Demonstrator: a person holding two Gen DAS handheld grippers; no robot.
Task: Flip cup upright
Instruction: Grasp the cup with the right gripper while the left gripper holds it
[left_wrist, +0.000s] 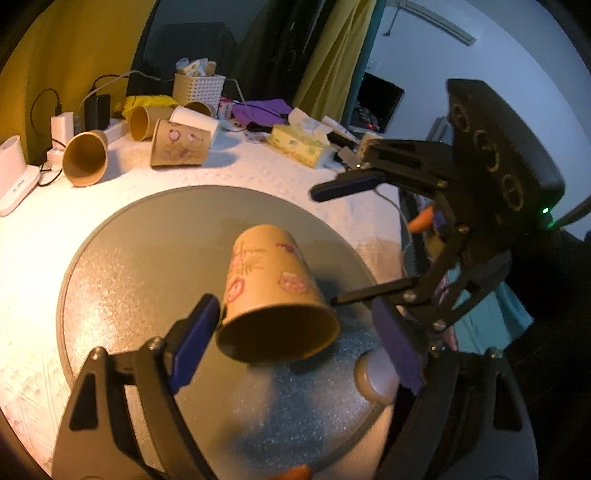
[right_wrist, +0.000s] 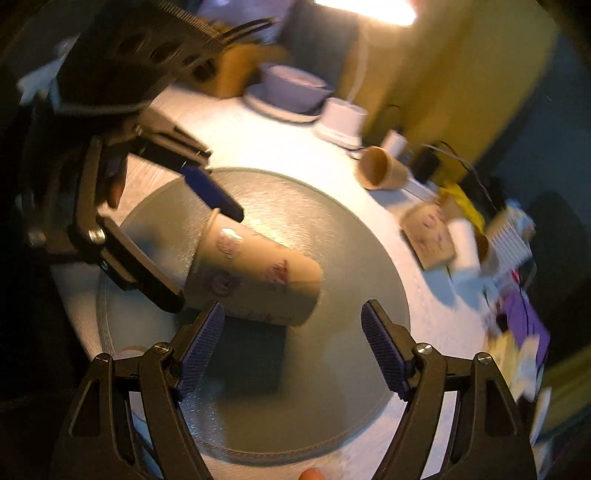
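While cup lies tilted, left gripper gapes; right view blurs.

Bare grey mat left of cup; right tool crowding its right.

1. The right wrist view is motion-blurred: the stacked bowls and the white basket at the table's far edge lose their detail.
2. The paper cup hides part of the round grey mat; whether the cup touches the mat cannot be told.
3. The left gripper has its base cut off by the lower frame edge.
4. A small orange shape at the bottom edge is cropped beyond identification.
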